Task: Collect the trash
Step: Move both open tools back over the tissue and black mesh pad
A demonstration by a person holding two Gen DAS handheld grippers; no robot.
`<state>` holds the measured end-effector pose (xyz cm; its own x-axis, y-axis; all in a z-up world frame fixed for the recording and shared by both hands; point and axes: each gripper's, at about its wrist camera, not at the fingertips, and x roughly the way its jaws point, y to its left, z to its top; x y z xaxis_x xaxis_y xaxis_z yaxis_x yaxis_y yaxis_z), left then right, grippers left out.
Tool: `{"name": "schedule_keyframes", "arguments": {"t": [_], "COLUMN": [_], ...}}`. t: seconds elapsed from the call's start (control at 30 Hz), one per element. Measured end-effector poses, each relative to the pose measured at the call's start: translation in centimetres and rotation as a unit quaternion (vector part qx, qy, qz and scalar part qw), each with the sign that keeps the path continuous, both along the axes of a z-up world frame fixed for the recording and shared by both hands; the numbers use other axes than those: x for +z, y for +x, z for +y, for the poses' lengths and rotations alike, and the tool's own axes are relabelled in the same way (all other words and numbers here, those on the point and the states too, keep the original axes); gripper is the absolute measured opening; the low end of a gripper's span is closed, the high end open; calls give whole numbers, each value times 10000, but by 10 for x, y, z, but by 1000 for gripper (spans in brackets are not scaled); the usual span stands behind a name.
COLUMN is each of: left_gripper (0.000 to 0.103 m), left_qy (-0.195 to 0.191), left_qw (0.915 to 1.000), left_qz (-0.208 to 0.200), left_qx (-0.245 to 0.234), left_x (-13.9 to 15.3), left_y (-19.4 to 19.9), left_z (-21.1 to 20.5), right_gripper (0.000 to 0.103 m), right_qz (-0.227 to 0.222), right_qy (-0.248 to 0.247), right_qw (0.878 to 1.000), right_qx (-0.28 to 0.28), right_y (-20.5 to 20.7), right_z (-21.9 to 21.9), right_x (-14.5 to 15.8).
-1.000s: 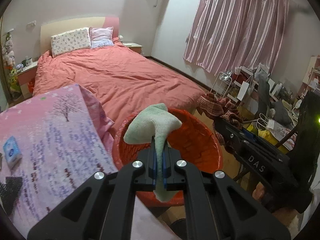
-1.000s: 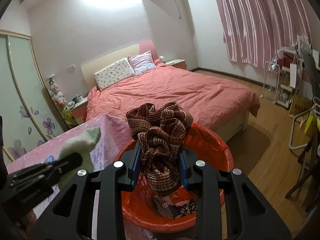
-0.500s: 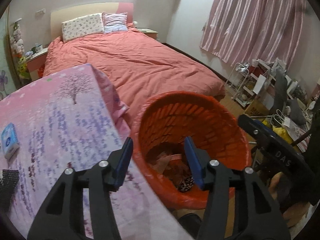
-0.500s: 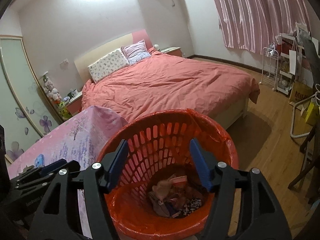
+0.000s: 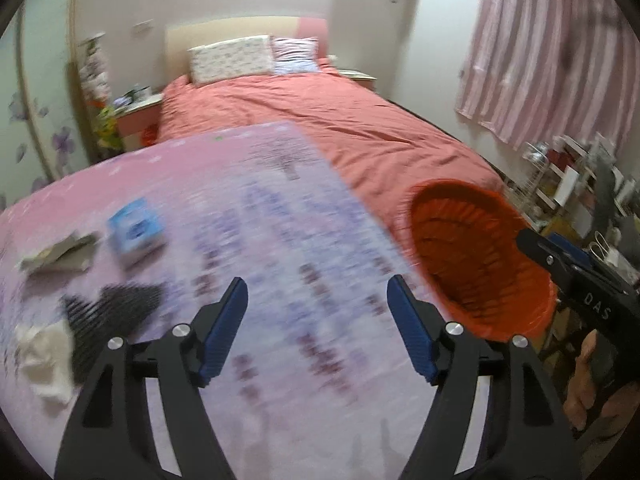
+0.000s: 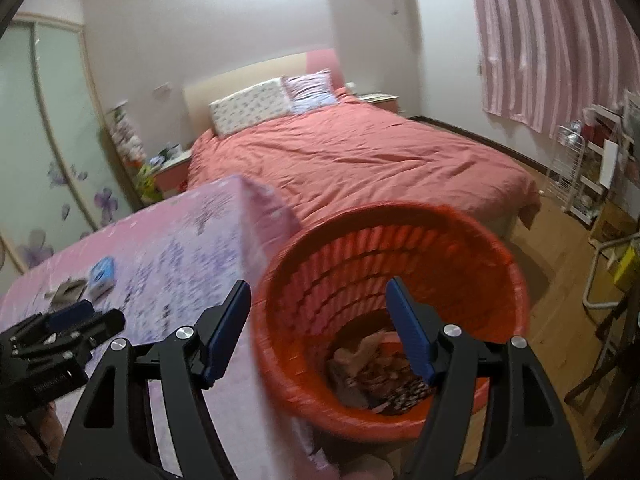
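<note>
Right wrist view: right tool [image 6: 317, 320], fingers apart, hangs over orange basket [image 6: 516, 280] holding trash [image 6: 372, 372].

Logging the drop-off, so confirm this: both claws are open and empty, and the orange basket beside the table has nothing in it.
Not quite. The left claw and right claw are indeed open and empty, and the orange basket does stand beside the table. But the right wrist view shows crumpled items lying at the basket's bottom.
</note>
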<state>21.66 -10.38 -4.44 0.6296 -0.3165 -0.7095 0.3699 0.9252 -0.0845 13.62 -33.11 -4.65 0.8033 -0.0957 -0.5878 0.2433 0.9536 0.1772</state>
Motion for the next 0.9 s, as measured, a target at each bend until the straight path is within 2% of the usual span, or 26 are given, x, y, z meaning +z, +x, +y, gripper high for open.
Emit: {"name": "schedule_keyframes", "arguments": {"t": [0.17,0.33,0.43,0.63,0.8,0.9], "left_gripper": [72,75,75,74,64,60], "left_qy": [130,191,271,447,669,667], "left_qw": [9973,9859,9796,9736,9643,9596], "left_qz": [-22,-11,144,328,378,484], "left_qx": [725,1665,1985,2215,2533,2690], "left_x": [-2,-3,-13,-30,-40,-43], "left_y": [-9,-14,-11,5,22,30], "left_z": [76,165,200,224,242,263], "right_gripper": [70,70,70,70,70,70], "right_qz": [123,247,309,395,473,524], "right_qy": [-109,-207,-251,-334,-311,-252], "right_qw": [9989,9960,9939,9907,9875,9847], "right_qx": [443,837,1025,1262,1473,1641], "right_y": [5,11,13,17,21,24], "right_z": [43,83,103,138,162,178], "right_x": [-3,-7,-10,-12,-14,-16]}}
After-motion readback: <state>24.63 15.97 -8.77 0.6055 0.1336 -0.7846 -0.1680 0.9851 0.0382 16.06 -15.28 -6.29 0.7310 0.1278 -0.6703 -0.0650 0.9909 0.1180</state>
